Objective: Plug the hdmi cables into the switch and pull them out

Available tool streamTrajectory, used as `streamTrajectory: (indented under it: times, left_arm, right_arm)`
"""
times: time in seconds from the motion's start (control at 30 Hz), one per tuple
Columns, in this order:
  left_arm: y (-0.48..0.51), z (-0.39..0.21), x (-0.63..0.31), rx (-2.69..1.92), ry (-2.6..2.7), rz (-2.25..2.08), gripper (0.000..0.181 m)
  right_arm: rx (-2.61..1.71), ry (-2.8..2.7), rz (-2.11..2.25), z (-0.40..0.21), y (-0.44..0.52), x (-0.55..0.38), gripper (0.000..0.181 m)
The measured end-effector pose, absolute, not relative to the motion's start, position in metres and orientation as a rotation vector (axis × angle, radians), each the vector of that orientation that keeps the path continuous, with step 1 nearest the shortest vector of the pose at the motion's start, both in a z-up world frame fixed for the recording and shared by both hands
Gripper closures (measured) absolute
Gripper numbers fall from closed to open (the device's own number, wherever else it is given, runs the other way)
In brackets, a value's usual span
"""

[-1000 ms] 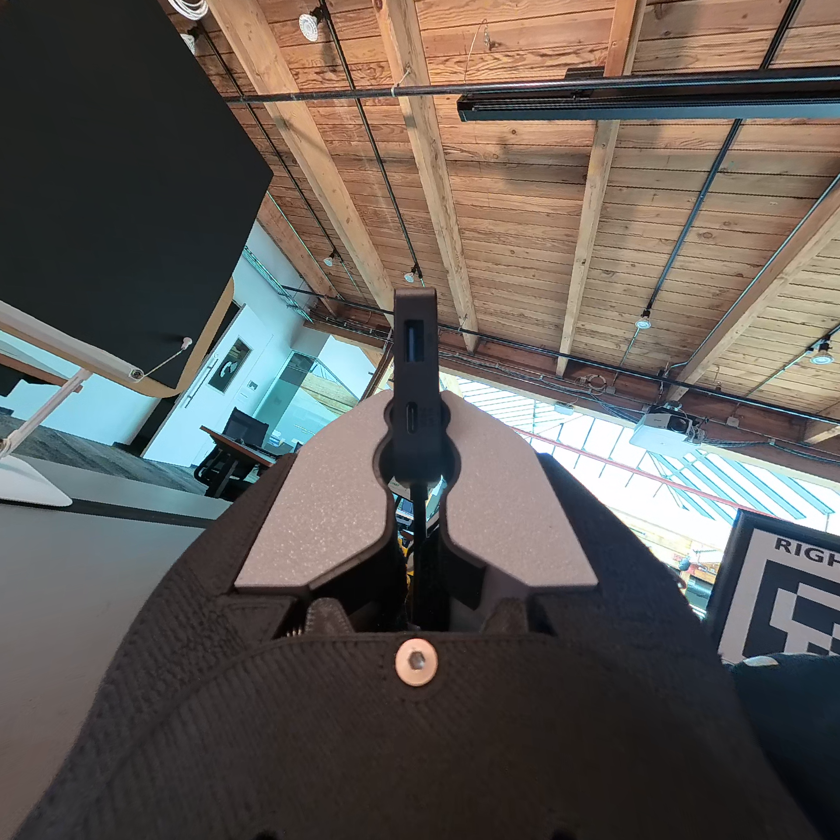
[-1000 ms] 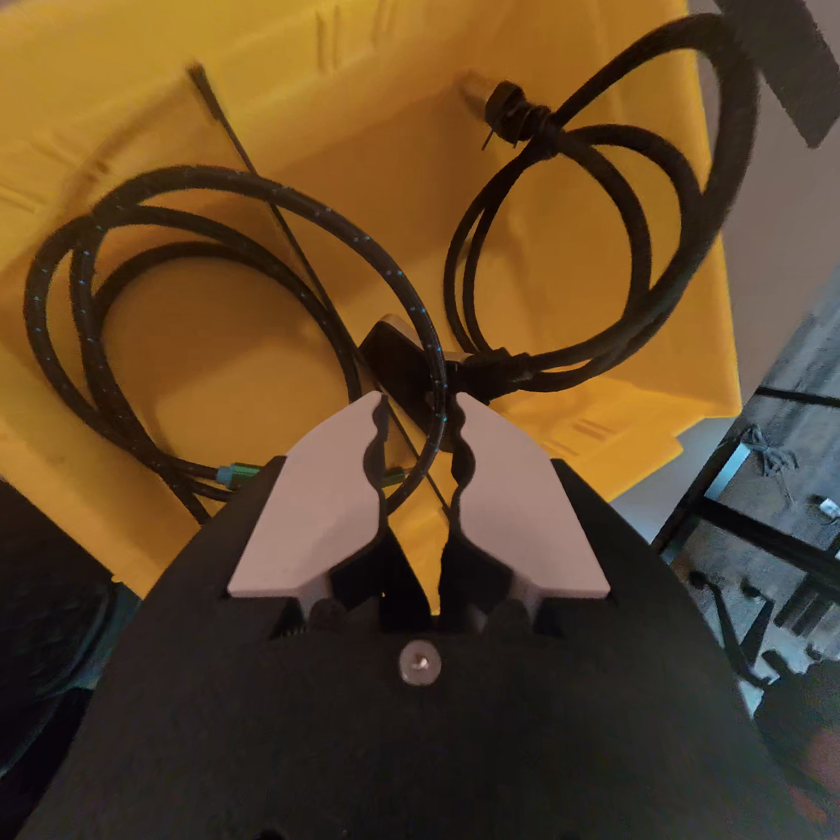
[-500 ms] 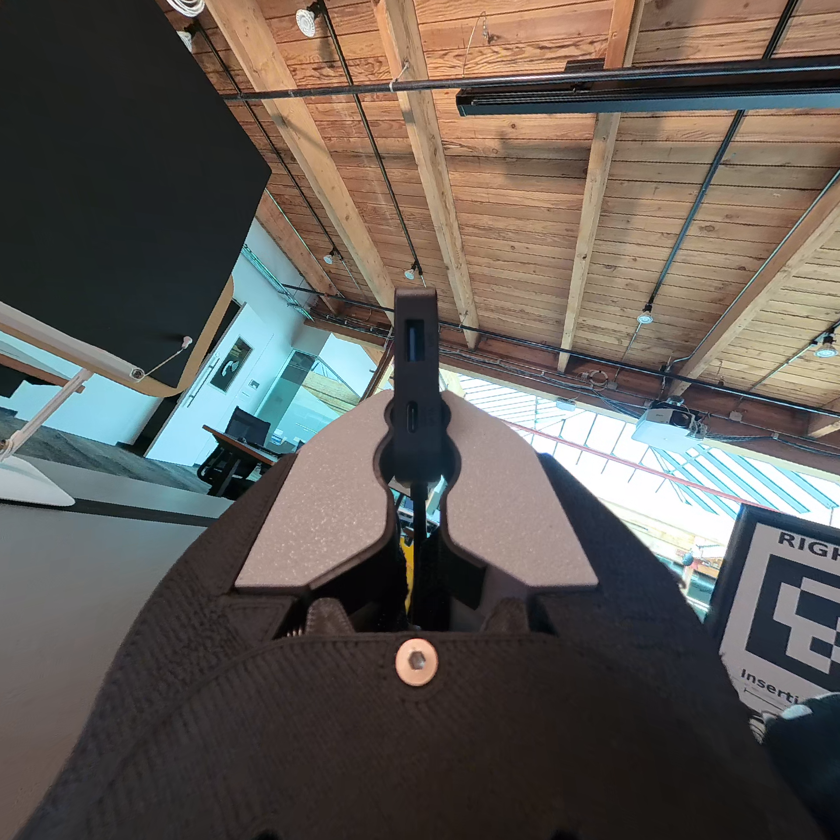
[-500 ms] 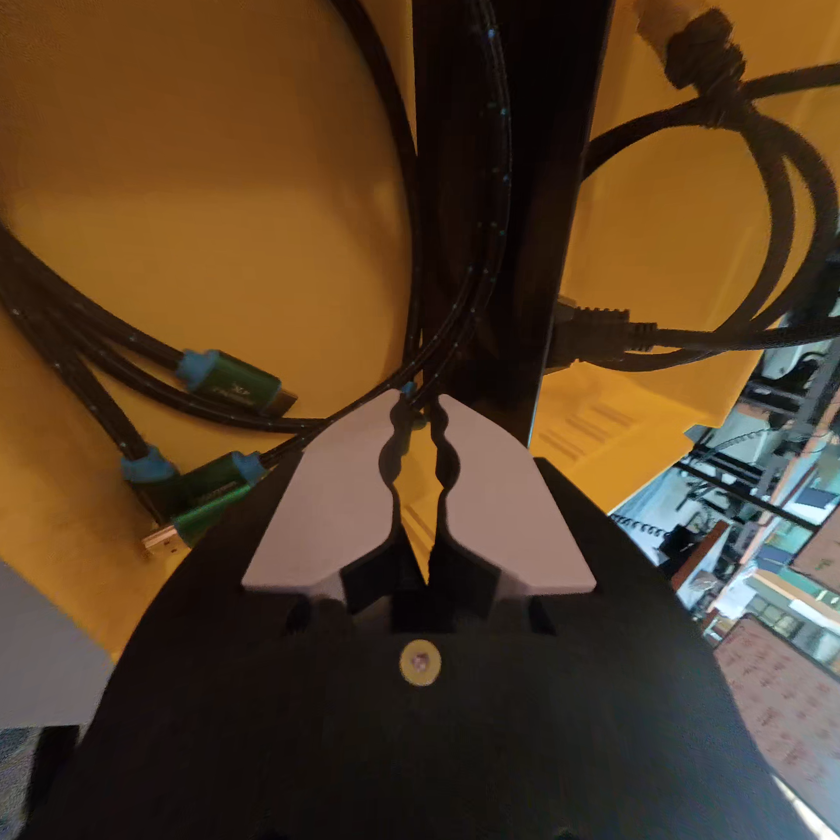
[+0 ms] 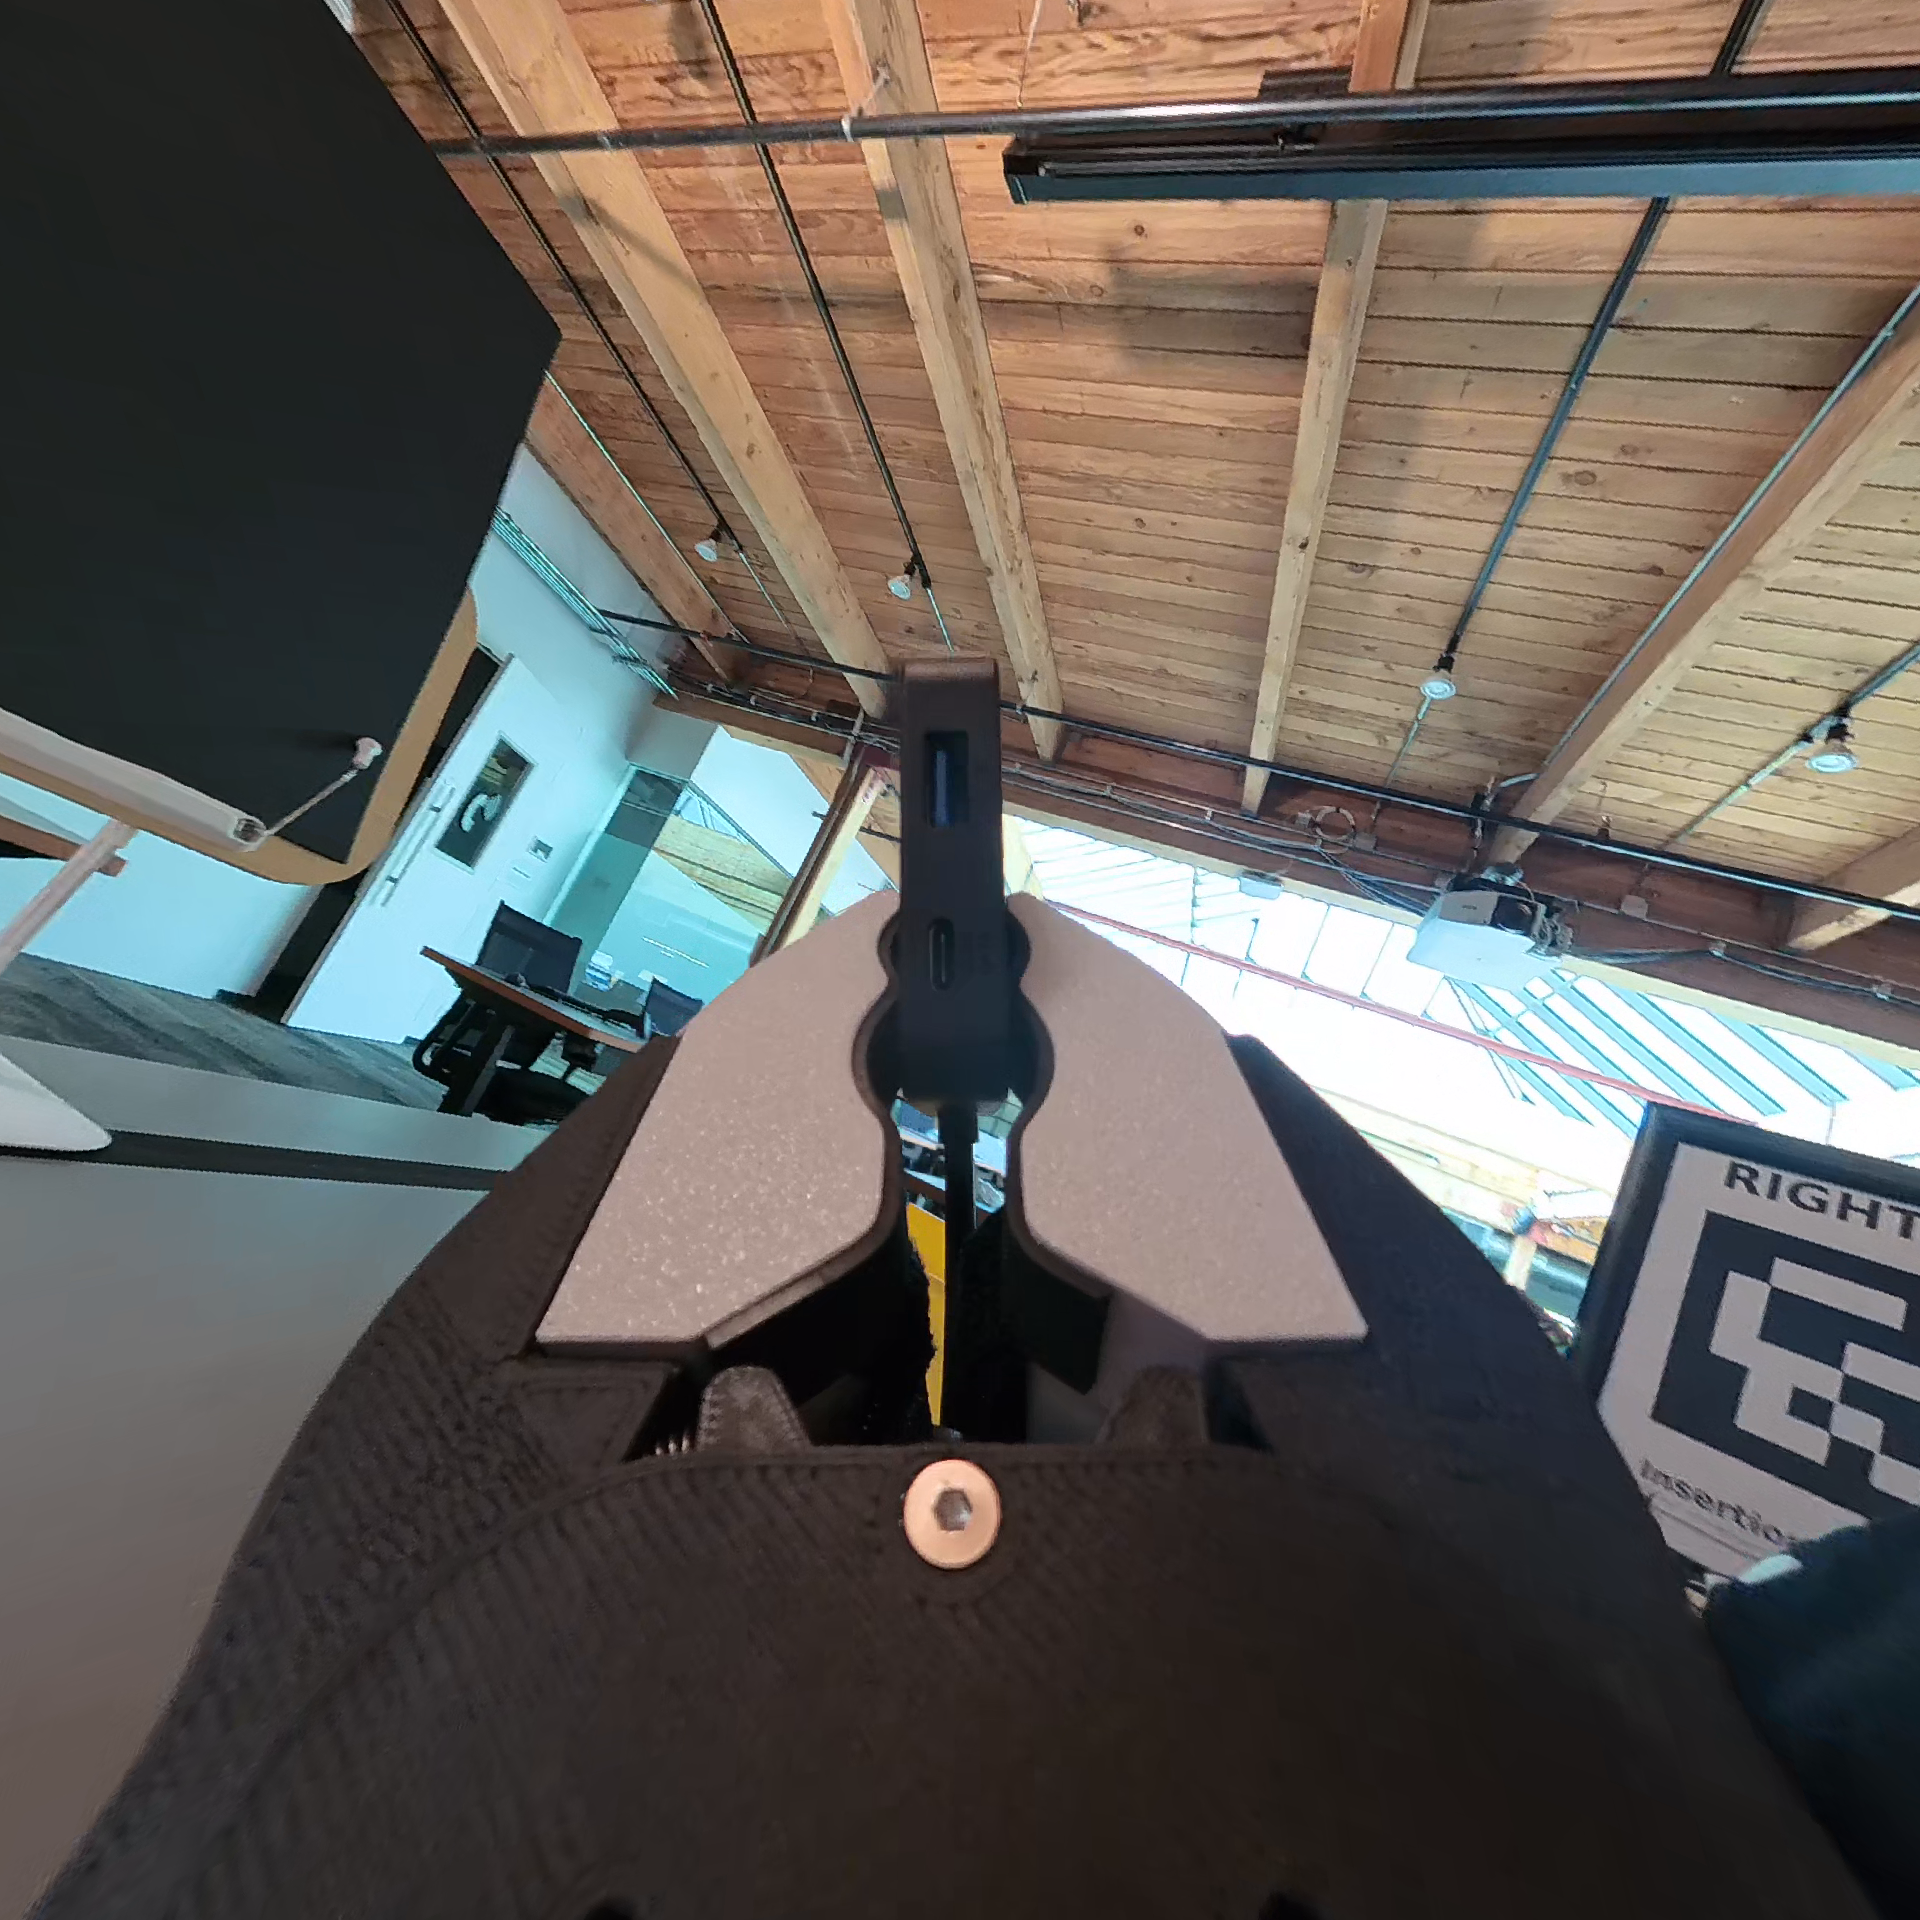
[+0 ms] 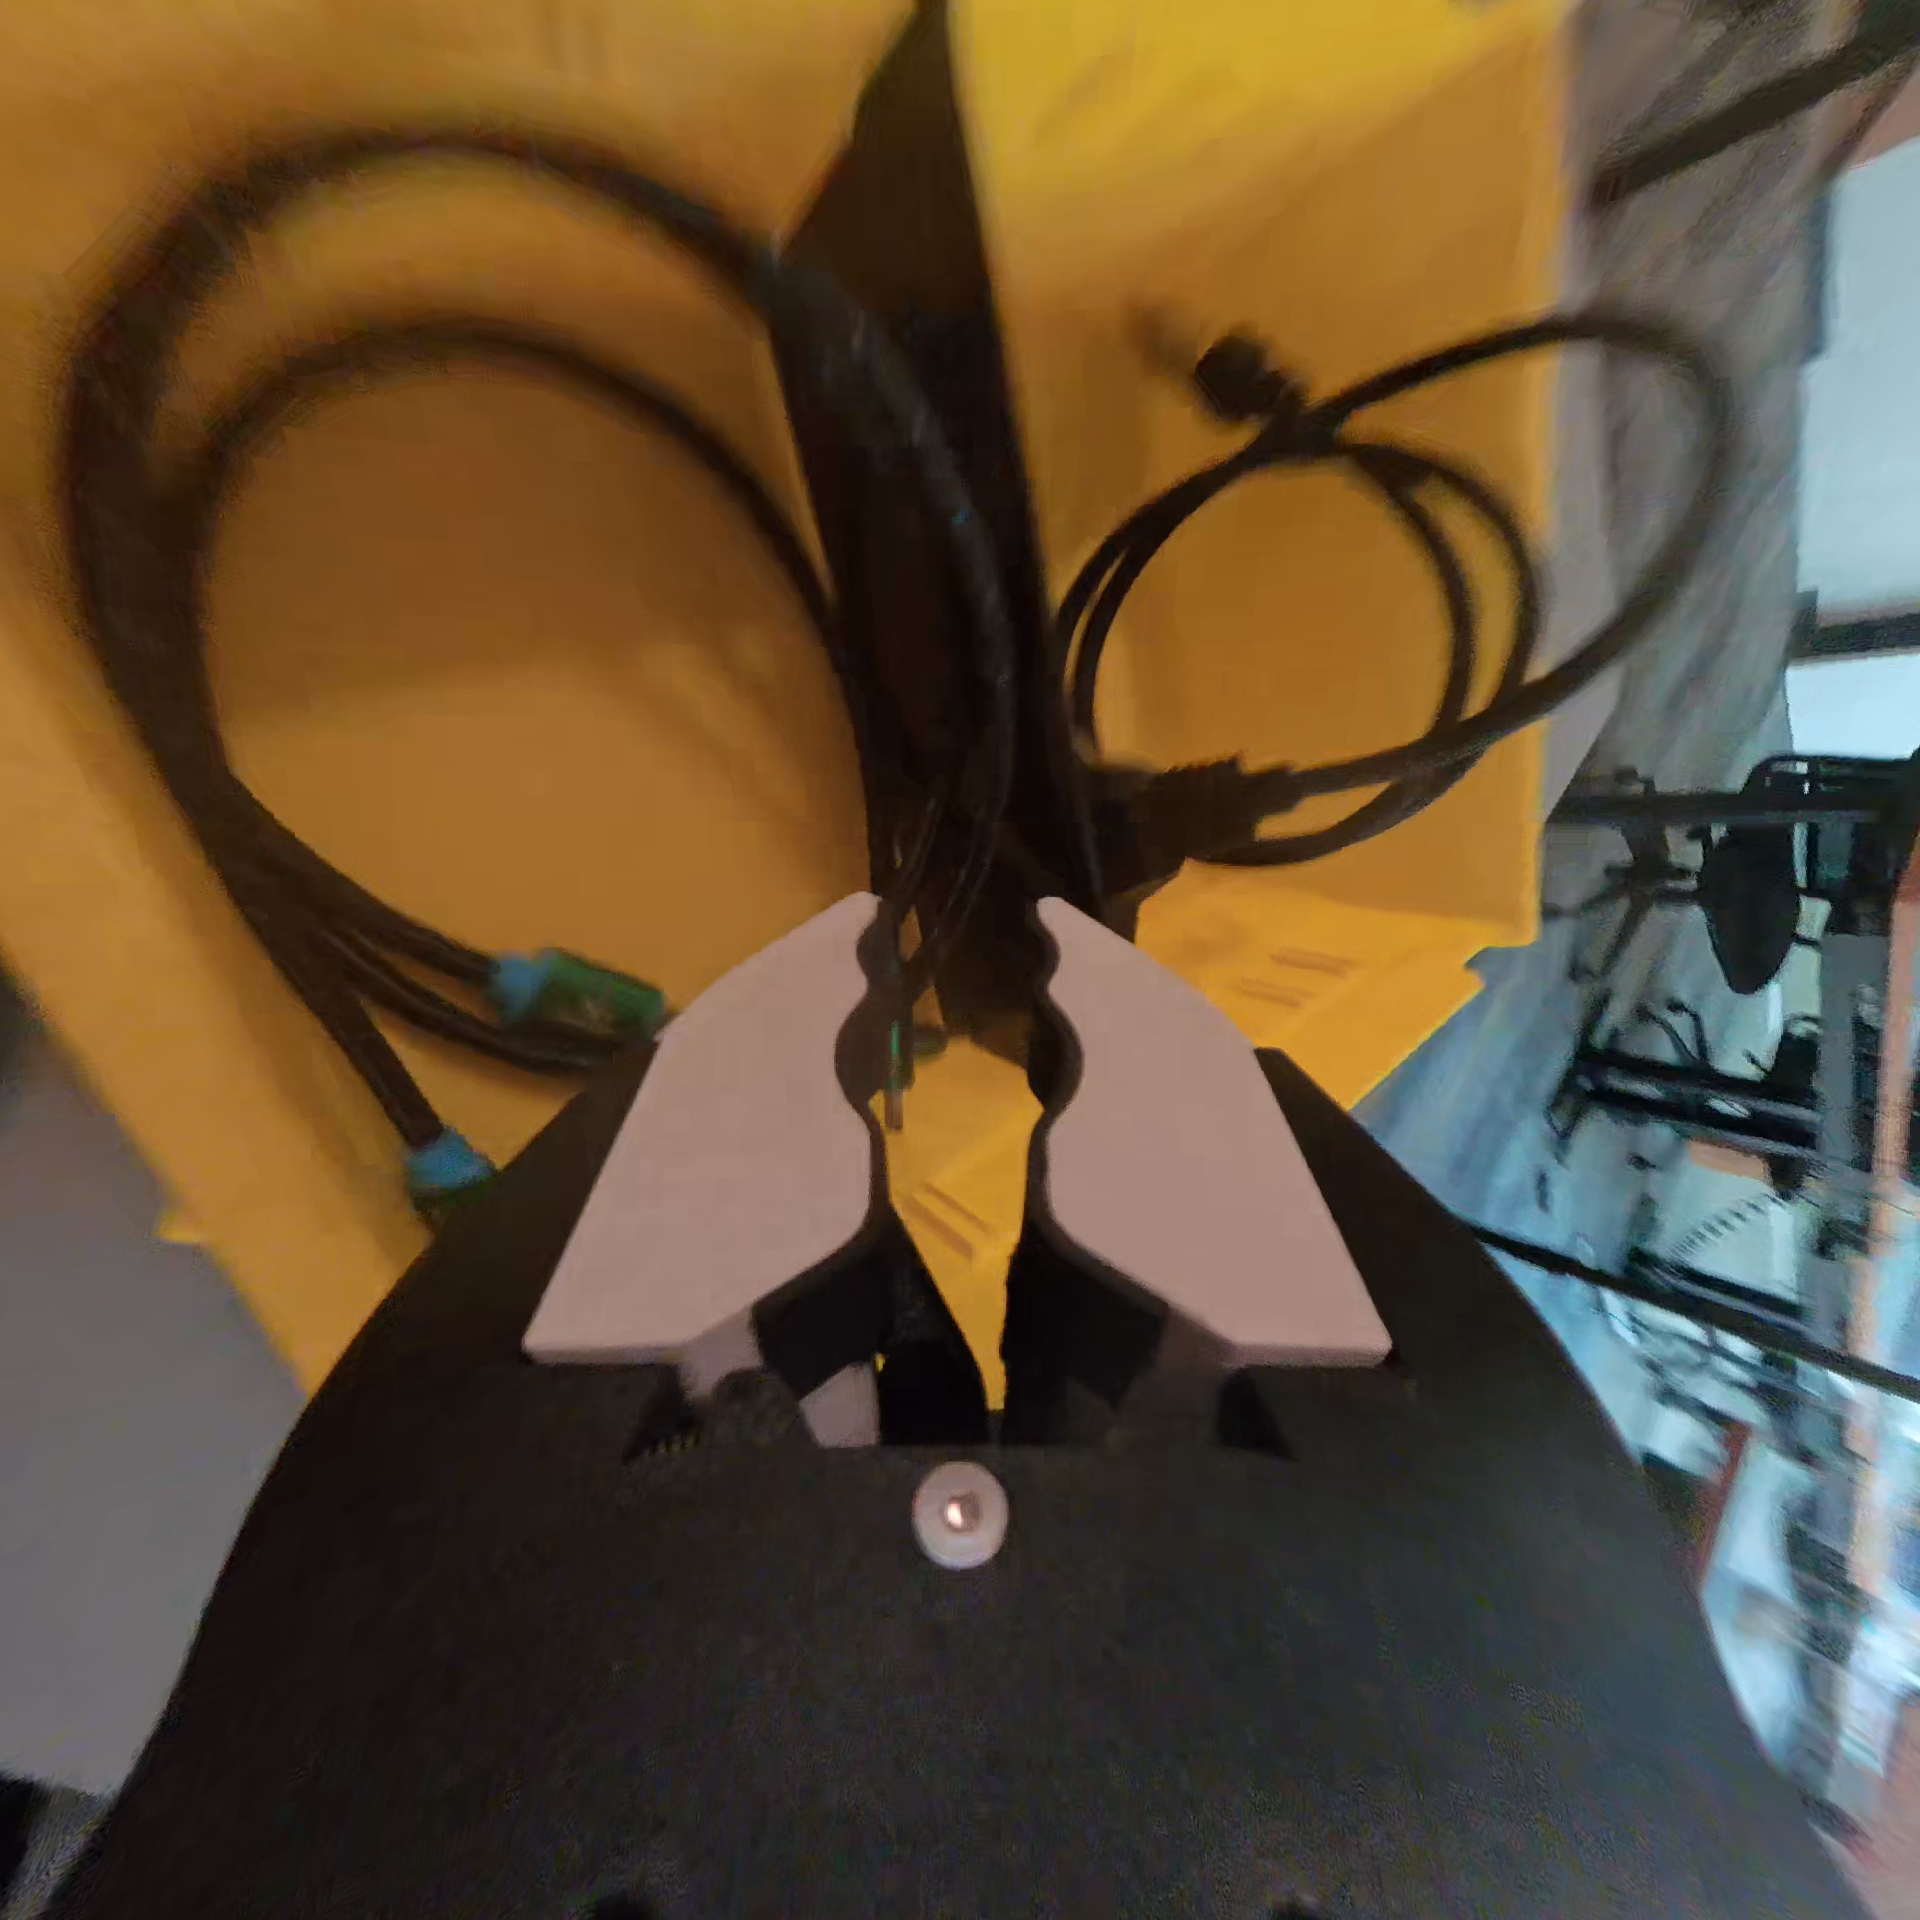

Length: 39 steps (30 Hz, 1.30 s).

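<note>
Switch [image 5: 951,883]: being clamped upright by left gripper [image 5: 951,997]. Right gripper [image 6: 956,987]: being held parted around blurred cables [image 6: 935,748]; grip indeterminable.

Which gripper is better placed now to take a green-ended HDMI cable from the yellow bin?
Right gripper: open, just above the cables in the yellow bin. The left gripper grips the switch.

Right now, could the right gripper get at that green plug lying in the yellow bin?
Probably yes. The right gripper has open jaws, and the green plug lies uncovered in the bin just to its left, though black cables crowd the jaws. The picture is blurred.
</note>
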<state>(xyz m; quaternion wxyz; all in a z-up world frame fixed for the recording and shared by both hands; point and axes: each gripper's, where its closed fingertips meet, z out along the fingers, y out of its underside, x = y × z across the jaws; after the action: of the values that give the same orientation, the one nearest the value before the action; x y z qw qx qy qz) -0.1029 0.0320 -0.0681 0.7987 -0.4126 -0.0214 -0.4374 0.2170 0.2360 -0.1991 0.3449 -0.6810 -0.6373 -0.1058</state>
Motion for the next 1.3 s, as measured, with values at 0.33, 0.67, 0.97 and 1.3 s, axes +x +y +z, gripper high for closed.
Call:
streamTrajectory:
  times: [0.33,0.67,0.97,1.3]
  left_arm:
    - [0.014,-0.056,-0.075,-0.812,0.146,-1.048,0.169]
    - [0.007,-0.052,-0.067,-0.779,0.204,-1.069,0.168]
    - [0.008,-0.056,-0.052,-0.838,0.278,-1.055,0.168]
    - [0.015,-0.058,-0.056,-0.852,0.216,-1.030,0.151]
  right_arm:
    - [-0.944,-1.252,1.244,-0.047,0.051,0.053,0.105]
    - [-0.935,-1.406,1.473,-0.077,-0.006,-0.060,0.154]
    - [-1.015,-1.395,1.560,-0.083,-0.002,-0.059,0.161]
    - [-0.973,-1.093,1.509,-0.043,0.035,-0.012,0.167]
